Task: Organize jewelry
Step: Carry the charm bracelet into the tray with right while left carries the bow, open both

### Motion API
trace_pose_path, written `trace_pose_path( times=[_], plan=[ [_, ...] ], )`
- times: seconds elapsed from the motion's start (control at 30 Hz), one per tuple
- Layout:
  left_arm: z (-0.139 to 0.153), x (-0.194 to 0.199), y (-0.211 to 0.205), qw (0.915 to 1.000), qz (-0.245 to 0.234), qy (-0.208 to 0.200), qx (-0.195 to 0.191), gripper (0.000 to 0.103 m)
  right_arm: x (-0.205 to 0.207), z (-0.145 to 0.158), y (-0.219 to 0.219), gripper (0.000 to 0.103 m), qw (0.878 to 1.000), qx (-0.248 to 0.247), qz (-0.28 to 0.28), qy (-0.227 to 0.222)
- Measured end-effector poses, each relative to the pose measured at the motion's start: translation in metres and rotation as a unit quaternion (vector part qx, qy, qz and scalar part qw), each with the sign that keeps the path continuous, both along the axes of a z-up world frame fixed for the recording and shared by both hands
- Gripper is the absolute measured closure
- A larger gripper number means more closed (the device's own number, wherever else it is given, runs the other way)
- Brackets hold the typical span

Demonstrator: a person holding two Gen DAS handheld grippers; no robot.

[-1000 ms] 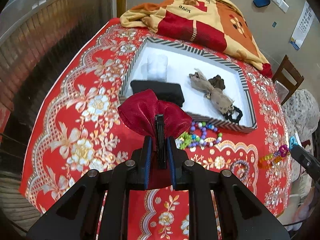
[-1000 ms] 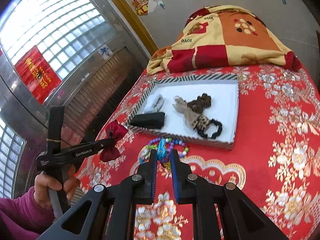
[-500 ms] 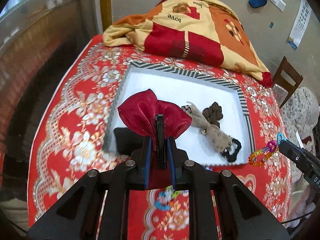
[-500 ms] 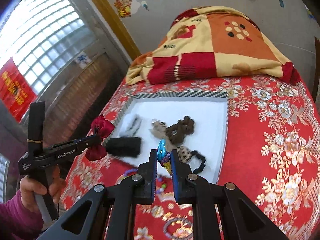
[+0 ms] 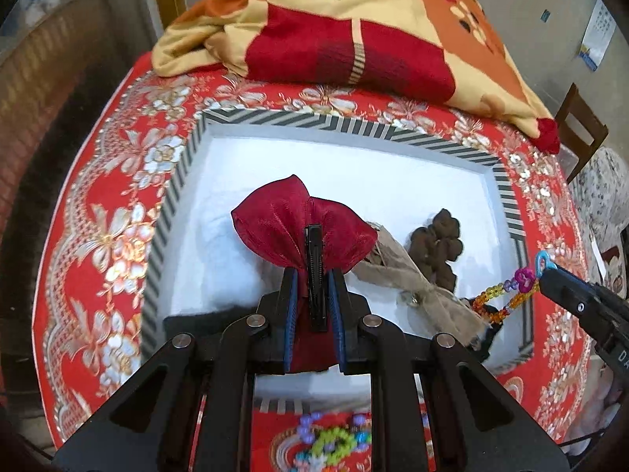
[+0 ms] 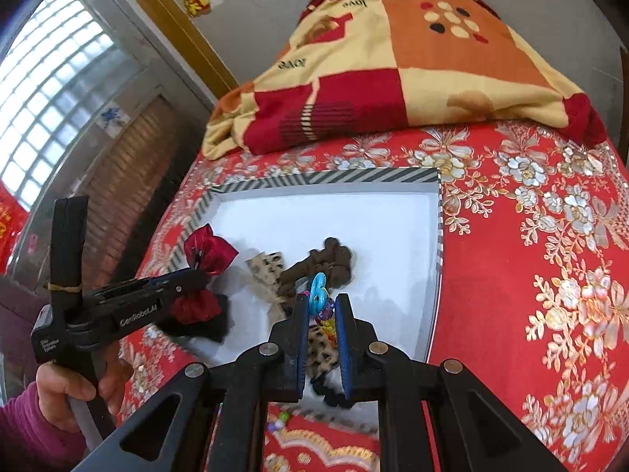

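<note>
Left wrist view
Left gripper [image 5: 314,275]: clamped on the red bow clip [image 5: 302,236], black clip bar upright between the blue pads, bow fanned out above the fingertips.
Bow position: held over the near left part of the white tray [image 5: 354,126].
Tray: white floor, black-and-white striped rim, lying on the red flowered tablecloth [image 5: 110,204].
Inside the tray: beige fabric bow [image 5: 409,271] just right of the gripper; brown scrunchie [image 5: 436,244] touching it on the far side; black pouch [image 5: 204,324] at the near left, partly hidden by the gripper body; black hair tie [image 5: 489,324] at the near right.
Right gripper [image 5: 544,267]: entering from the right edge, pinching a bead bracelet [image 5: 507,291] that hangs over the right side of the tray; jaw gap not readable from here.
Tablecloth near edge: bead necklace [image 5: 330,438] lying outside the tray, below the gripper.
Far end: folded blanket [image 5: 354,27]; wooden chair [image 5: 578,118] at right.

Right wrist view
Right gripper [image 6: 321,303]: closed on the bead bracelet, blue heart bead [image 6: 317,287] sticking up between the pads, over the near edge of the tray [image 6: 326,179].
Below the fingers: leopard-print bow [image 6: 320,348] and black hair tie [image 6: 334,395] on the tray floor.
Left gripper [image 6: 198,277]: at left, gripping the red bow clip [image 6: 208,253] above the tray's left side, over the black pouch [image 6: 208,326].
Left hand [image 6: 74,389]: wrapped around the gripper handle, purple sleeve.
Tray middle: brown scrunchie [image 6: 326,265], beige fabric bow [image 6: 267,271] beside it.
</note>
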State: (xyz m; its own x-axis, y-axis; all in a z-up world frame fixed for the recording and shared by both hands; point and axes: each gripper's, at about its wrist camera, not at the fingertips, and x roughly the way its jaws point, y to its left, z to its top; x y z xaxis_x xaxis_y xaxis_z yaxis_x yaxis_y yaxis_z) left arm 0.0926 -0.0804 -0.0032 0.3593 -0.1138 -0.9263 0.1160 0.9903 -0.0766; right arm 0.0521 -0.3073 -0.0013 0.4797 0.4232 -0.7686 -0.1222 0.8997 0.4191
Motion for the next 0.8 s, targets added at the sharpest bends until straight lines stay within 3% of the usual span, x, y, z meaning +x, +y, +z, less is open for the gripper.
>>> trace_pose_path(
  times=[0.3,0.57,0.7,0.8],
  plan=[
    [-0.027,0.029,-0.005,0.9996,-0.002,0.027,0.008,0.088,0.049,-0.038,-0.006,0.091,0.999,-0.030,-0.018,0.040],
    [-0.034,0.037,-0.007,0.9995,0.002,0.030,0.008,0.085,0.064,-0.049,-0.007,0.087,0.998,-0.051,-0.026,0.040],
    [-0.030,0.034,-0.007,0.9996,0.006,0.028,0.000,0.061,0.057,-0.043,-0.010,0.073,0.998,-0.045,-0.033,0.034],
    [-0.024,0.027,-0.006,0.9997,0.008,0.022,0.000,0.055,0.045,-0.038,-0.011,0.072,0.998,-0.034,-0.033,0.032]
  ],
)
